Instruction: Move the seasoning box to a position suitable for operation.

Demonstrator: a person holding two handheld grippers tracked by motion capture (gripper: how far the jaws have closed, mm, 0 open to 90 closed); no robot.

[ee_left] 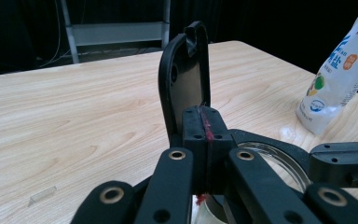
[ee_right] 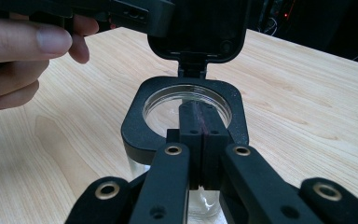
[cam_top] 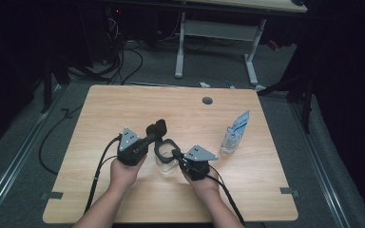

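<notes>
Near the desk's (cam_top: pixel 123 102) front edge, the jar (cam_top: pixel 166 161) rim should be kept steady in the right gripper's (cam_top: pixel 177 153) clamped fingers while the hinged lid (cam_top: pixel 156 129), pinched by the left gripper's (cam_top: pixel 151 137) fingers, is swung fully open.

Off-task items on and around the wooden table (cam_top: pixel 123 109).

I see a white and blue pouch (cam_top: pixel 235 132) standing upright on the table near its right edge; in the left gripper view it leans a little and carries printed characters. A round grey grommet hole (cam_top: pixel 207 100) sits in the tabletop near the far edge. Beyond the table, a white-legged desk frame (cam_top: pixel 216 35) stands on the grey floor. Black cables (cam_top: pixel 123 64) trail on the floor past the table's far left corner.
</notes>
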